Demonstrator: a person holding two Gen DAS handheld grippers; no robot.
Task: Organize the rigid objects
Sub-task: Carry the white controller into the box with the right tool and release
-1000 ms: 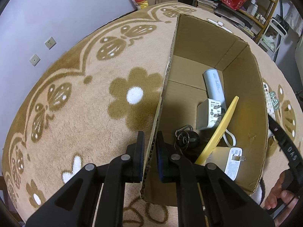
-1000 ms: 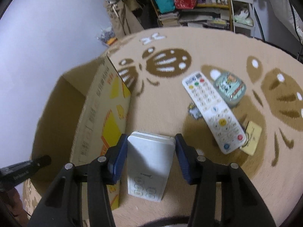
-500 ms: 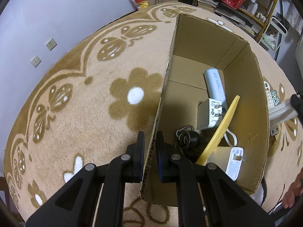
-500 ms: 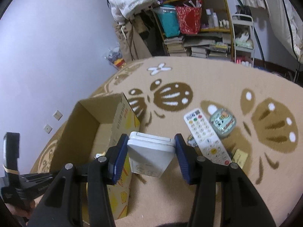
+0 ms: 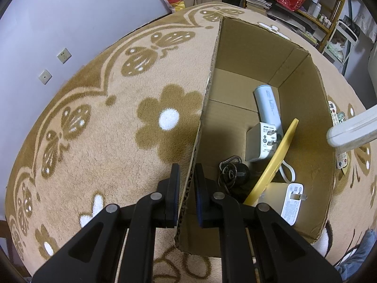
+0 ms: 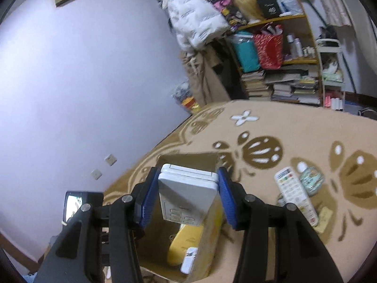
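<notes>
The left gripper (image 5: 186,184) points steeply down, its black fingers with blue pads pinching the left wall of the open brown cardboard box (image 5: 245,54), one finger outside over the tan plush carpet with brown flower and butterfly patterns (image 5: 113,122), the other inside. On the box floor lie a pale grey cylinder (image 5: 268,106), a white square plug adapter (image 5: 261,141), a black keyring bundle (image 5: 232,172), a long yellow flat piece (image 5: 278,158) leaning diagonally, and a second white charger (image 5: 291,202) near the front. The right gripper (image 6: 187,192) is tilted moderately downward above the box, its blue-padded fingers clamped on the sides of a white rectangular remote control (image 6: 186,194), which hangs in the air over the box opening. On the carpet, well apart to the right, rest a white remote with coloured buttons (image 6: 294,194) and, just beside it, a small round teal tin (image 6: 311,179).
</notes>
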